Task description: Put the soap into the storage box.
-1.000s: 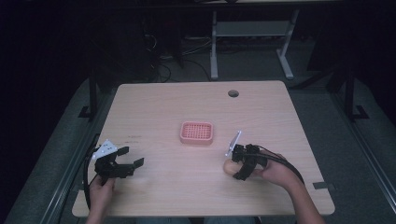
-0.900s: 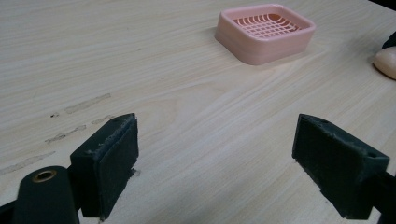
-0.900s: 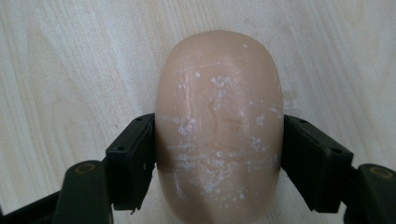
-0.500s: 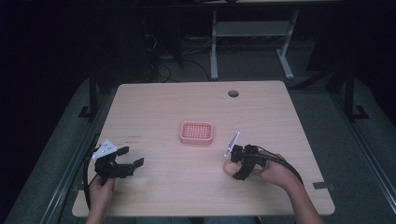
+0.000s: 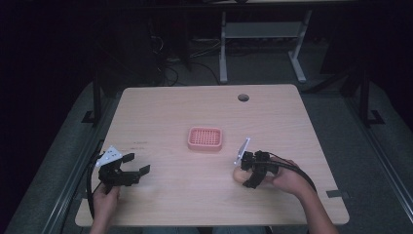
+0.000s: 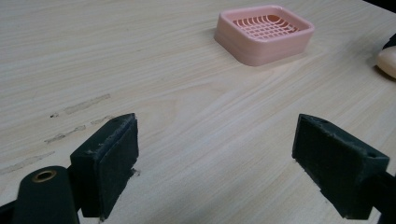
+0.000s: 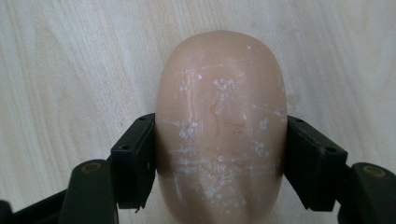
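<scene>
Both tongs are low over the wooden table [image 5: 160, 112]. My right gripper [image 5: 246, 176] has just been closing and now pinches the soap bar [image 7: 219, 126] across its short sides; its long axis runs away along the jaws. My left gripper [image 5: 130, 165] is spread wide and holds nothing. I count one pink soap dish [image 5: 205, 138], lying to the far left of the bar, so I judge the right hand is nearer to it. One bar, one dish, two tongs.

A dim lab or recording room: a bare wooden table [image 5: 204, 117] with a cable hole [image 5: 243, 97], grey carpet around it, tangled cables [image 5: 195, 53] and a metal-framed desk [image 5: 263, 34] behind.
</scene>
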{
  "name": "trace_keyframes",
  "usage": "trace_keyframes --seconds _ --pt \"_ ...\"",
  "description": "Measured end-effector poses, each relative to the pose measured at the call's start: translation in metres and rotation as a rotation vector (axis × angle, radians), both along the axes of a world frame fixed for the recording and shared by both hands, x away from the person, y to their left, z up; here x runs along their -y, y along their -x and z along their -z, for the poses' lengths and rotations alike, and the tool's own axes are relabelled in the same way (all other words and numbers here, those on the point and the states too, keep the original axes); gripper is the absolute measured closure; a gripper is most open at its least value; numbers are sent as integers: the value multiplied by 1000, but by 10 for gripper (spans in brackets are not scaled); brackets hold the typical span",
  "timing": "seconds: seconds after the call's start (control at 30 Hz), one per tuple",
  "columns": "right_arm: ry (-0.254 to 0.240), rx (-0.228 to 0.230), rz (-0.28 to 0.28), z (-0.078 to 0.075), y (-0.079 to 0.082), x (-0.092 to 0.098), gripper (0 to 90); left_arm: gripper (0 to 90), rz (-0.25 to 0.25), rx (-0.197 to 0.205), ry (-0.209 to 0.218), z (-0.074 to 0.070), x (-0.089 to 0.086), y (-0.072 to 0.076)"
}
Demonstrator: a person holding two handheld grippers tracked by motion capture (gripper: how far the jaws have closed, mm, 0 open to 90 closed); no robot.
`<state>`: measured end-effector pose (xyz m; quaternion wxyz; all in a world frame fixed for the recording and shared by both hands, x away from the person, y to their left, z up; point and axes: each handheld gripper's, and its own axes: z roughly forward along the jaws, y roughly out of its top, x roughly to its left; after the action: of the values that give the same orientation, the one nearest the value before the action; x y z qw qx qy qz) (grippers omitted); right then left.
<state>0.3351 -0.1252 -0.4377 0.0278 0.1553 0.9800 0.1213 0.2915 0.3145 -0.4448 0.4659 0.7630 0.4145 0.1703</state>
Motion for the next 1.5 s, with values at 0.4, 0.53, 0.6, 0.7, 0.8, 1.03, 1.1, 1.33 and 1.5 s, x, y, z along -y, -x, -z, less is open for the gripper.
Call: trace_keyframes --seconds 0.4,0.53,0.6,0.7,0.8,1.03,1.1,1.33,1.5 --pt "-28 21 -10 -14 -8 -2 320 143 -3 2 5 0 0 0" --pt "-42 29 -7 -20 -12 -2 321 142 -4 3 6 0 0 0" --pt "-56 31 -8 -23 -14 -2 320 143 -5 0 1 1 -1 0" --pt "-63 32 -8 -27 -17 -3 320 142 -6 -4 3 0 -2 0" --pt "-63 35 -11 -29 -20 -5 320 143 -9 -5 4 0 -2 0" --pt "-67 35 -9 -31 -26 -8 320 142 -5 -6 8 0 -2 -1" --pt "-69 35 -9 -31 -27 -9 320 143 -7 -6 7 0 -1 -1" --pt "-77 40 -12 -37 -32 -11 320 142 -7 -5 7 0 -2 -1" --pt "-92 41 -16 -40 -36 -12 320 142 -9 -9 9 0 -1 -1"
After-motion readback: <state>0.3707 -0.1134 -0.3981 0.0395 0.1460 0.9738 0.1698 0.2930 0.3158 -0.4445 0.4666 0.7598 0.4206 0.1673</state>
